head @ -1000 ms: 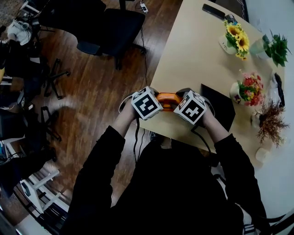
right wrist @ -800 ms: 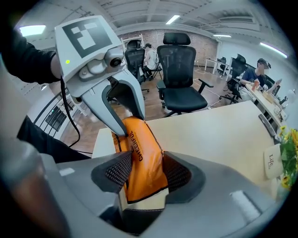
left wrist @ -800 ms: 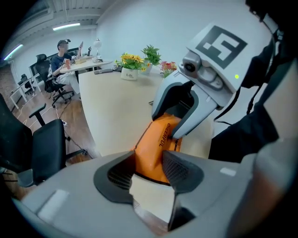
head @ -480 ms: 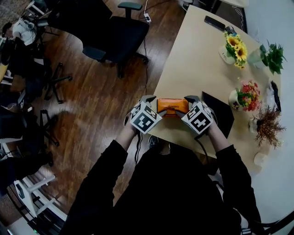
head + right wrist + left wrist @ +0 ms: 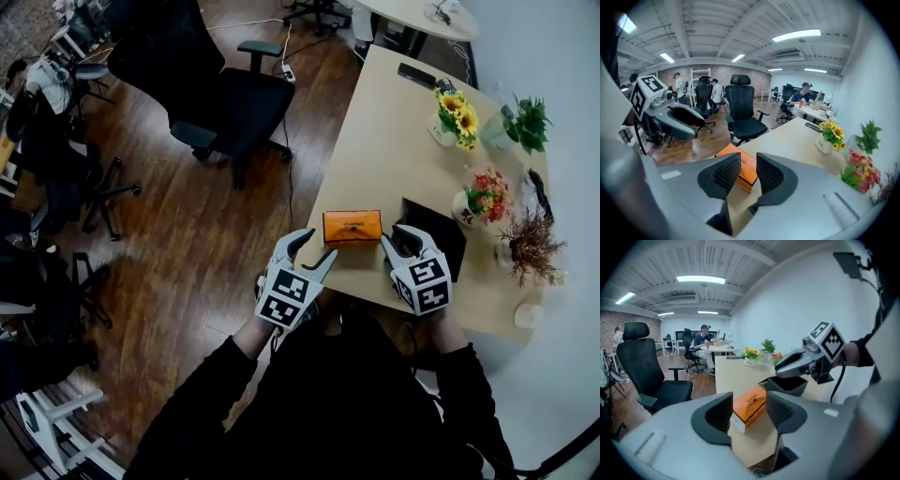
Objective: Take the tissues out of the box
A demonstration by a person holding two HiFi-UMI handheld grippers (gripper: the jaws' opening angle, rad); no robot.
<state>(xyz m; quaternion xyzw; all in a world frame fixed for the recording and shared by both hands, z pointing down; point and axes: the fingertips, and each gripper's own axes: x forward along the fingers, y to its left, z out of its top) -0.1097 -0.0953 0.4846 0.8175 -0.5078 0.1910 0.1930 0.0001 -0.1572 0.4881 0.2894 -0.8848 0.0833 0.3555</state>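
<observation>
Open-plan office with a wooden floor and a pale bench (image 5: 394,141), seen from above. Left to right:
- black office chair (image 5: 234,98);
- left claw (image 5: 314,251), jaws moderately apart and closing, nothing between them;
- orange tissue box (image 5: 352,227), lying flat near the bench's front edge;
- right claw (image 5: 401,239), jaws narrow and closing, likewise empty;
- black tray (image 5: 441,230), near the box.

Both claws hang short of the box, one off each end, neither touching it — the box lies ahead of and between them. Suggested technique: steady the box with one claw, pinch only the top sheet with the other and draw straight up — the opening itself cannot be made out.
</observation>
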